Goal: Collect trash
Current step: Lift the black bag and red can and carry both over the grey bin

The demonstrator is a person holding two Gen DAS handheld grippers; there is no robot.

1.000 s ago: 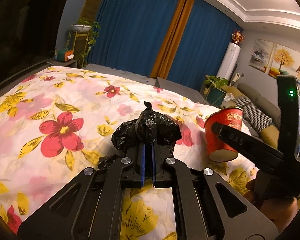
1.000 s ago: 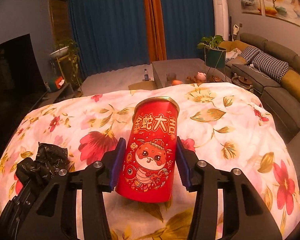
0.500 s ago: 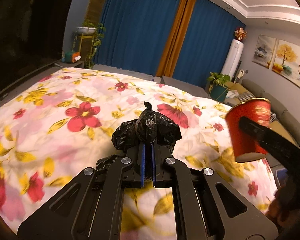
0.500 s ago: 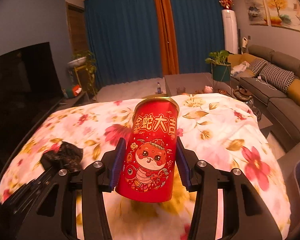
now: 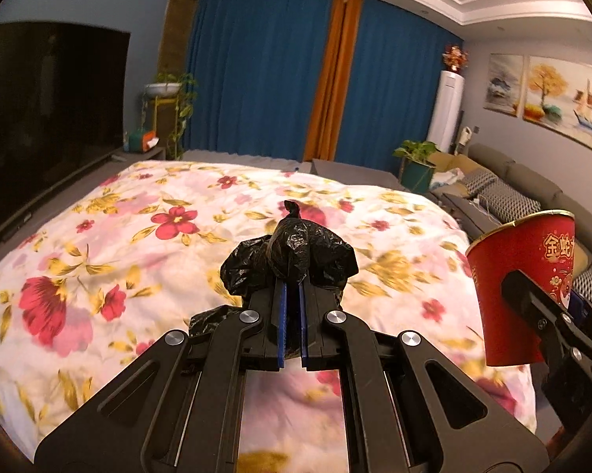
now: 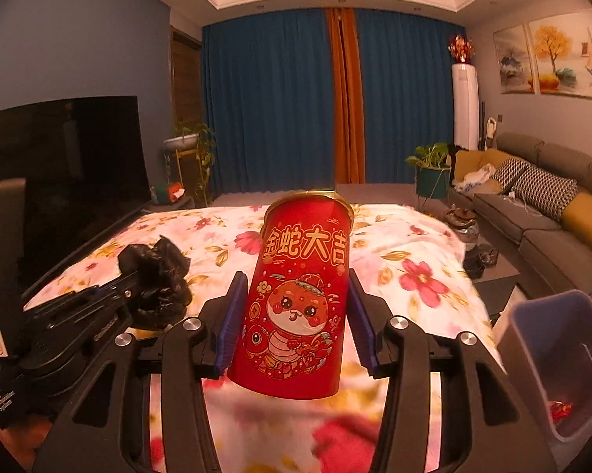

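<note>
My left gripper (image 5: 291,295) is shut on a knotted black plastic bag (image 5: 296,254) and holds it above the flowered bed cover (image 5: 138,228). My right gripper (image 6: 294,315) is shut on a red paper cup (image 6: 299,295) with a cartoon snake and gold characters, held upright in the air. The cup also shows at the right of the left wrist view (image 5: 520,287). The black bag in the left gripper shows at the left of the right wrist view (image 6: 158,280). A grey-blue trash bin (image 6: 552,358) stands at the lower right, with something red inside.
A dark TV screen (image 6: 59,165) stands to the left of the bed. A grey sofa (image 6: 552,213) with cushions runs along the right wall. Blue curtains (image 6: 276,110), potted plants (image 6: 429,173) and a white air conditioner (image 6: 465,106) are at the far end.
Both grippers have risen and pulled back from the bed, carrying the bag and cup. The trash bin has come into the right wrist view at the lower right.
</note>
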